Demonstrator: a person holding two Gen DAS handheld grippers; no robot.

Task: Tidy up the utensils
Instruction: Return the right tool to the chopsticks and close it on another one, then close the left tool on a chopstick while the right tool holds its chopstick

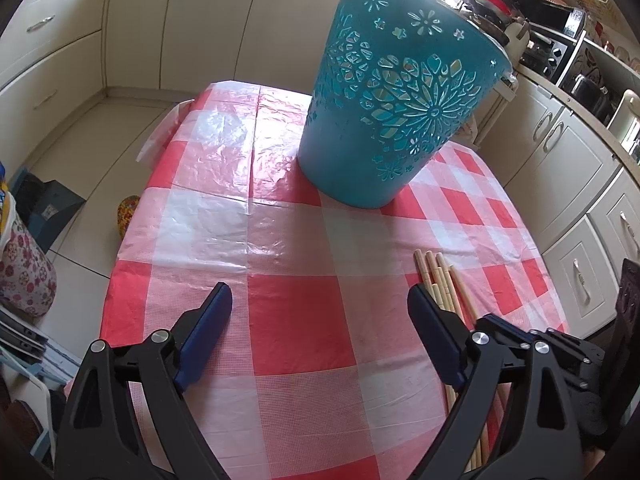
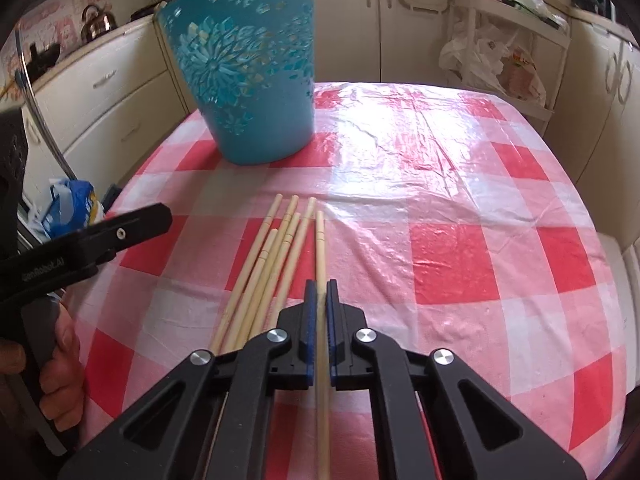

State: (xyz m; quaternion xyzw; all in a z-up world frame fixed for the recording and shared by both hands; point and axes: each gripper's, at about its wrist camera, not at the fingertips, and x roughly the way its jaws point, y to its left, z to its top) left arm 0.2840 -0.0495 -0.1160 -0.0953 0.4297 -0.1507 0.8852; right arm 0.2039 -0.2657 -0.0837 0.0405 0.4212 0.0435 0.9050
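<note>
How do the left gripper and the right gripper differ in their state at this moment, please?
The left gripper is open with nothing between its fingers, while the right gripper is shut on a single chopstick. The left gripper sits over bare checked tablecloth, whereas the right gripper sits at the chopstick bundle, on the chopstick at its right edge. Both have blue pads on black frames and point toward the teal bucket.

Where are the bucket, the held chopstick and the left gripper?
bucket [image 1: 400, 92]: left wrist view, on its patterned wall.
held chopstick [image 2: 320, 240]: right wrist view, on the shaft ahead of the pads.
left gripper [image 1: 320, 300]: left wrist view, midway between its open fingertips.
</note>
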